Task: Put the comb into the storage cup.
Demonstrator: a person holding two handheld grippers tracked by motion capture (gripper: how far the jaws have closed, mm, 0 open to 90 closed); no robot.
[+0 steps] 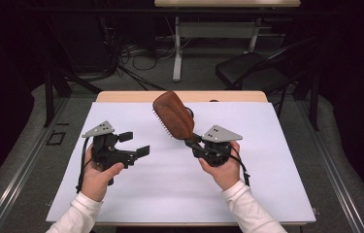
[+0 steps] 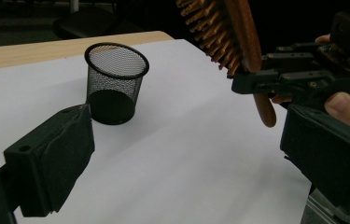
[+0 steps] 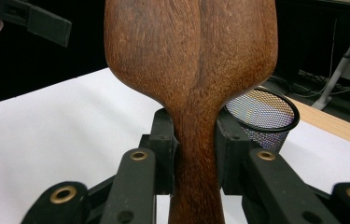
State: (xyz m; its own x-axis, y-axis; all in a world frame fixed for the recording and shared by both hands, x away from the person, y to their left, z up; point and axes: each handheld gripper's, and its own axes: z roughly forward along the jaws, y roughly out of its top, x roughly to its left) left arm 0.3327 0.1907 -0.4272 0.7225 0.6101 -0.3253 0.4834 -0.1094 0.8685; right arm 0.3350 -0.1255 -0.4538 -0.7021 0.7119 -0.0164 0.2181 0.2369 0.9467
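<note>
The right gripper (image 1: 195,141) was found clamped on the neck of a wooden hairbrush (image 1: 172,115), its two jaws pressed against either side of the handle where it narrows below the paddle, as the right gripper view confirmed at close range (image 3: 196,140). The brush was held clear of the table, tilted up and away toward the far left, with the smooth brown back uppermost and the bristles facing down and to the left. In the left gripper view the bristles (image 2: 210,32) showed as rows of wooden pins, and the handle end projected below the right gripper's jaws. The left gripper (image 1: 136,144) was held above the white sheet (image 1: 170,184) covering the table, well apart from the brush, with its jaws spread and nothing between them; both pads appeared bare in its own view. One container was present: a black wire-mesh cup (image 2: 115,84), standing upright on the white sheet near the table's far edge. Its interior, seen from above through the open rim, appeared to hold nothing, only the dark base visible. In the right gripper view the cup's rim (image 3: 266,112) lay just behind the brush handle, not touching it. The light wooden tabletop (image 1: 121,96) showed beyond the sheet.
</note>
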